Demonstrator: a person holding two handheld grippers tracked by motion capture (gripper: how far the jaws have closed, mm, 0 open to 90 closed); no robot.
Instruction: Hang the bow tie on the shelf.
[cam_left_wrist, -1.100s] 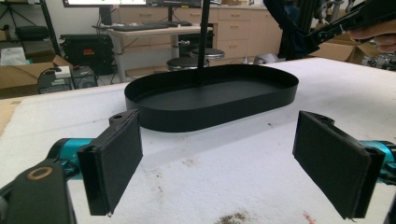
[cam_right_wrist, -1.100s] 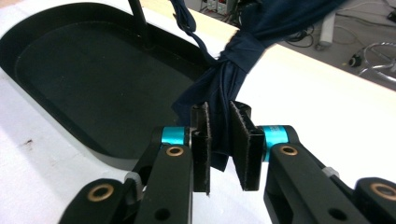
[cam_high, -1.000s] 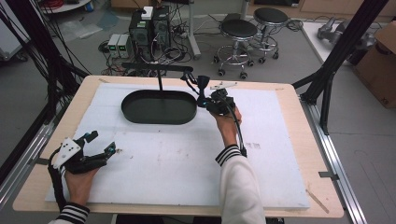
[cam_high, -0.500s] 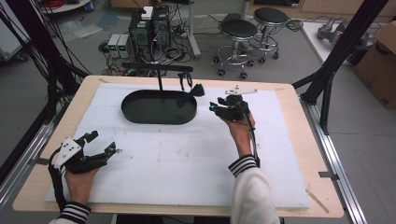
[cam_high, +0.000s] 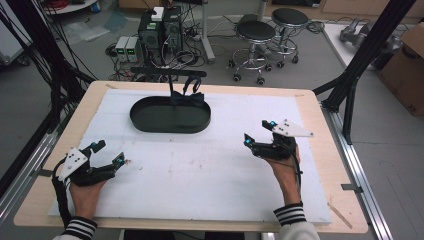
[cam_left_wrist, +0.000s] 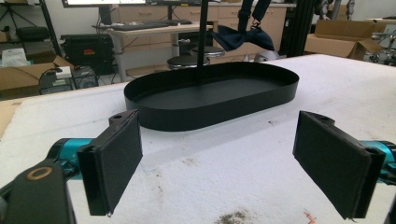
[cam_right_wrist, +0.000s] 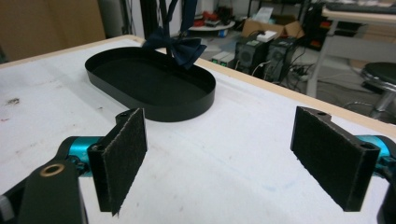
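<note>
Navy fabric bow tie (cam_high: 187, 98) hangs on black stand over oval tray (cam_high: 170, 116); right tool (cam_high: 260, 134) just released, left tool (cam_high: 108, 152) open, both empty; hanging judged done, next withdraw.

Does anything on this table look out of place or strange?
Nothing is spilled or broken. The dark bow tie hangs on the stand's bar above the black tray, slightly tilted. The white table cover shows a few brown stains.

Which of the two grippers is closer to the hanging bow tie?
The right gripper: it sits nearer the bow tie than the left gripper.
</note>
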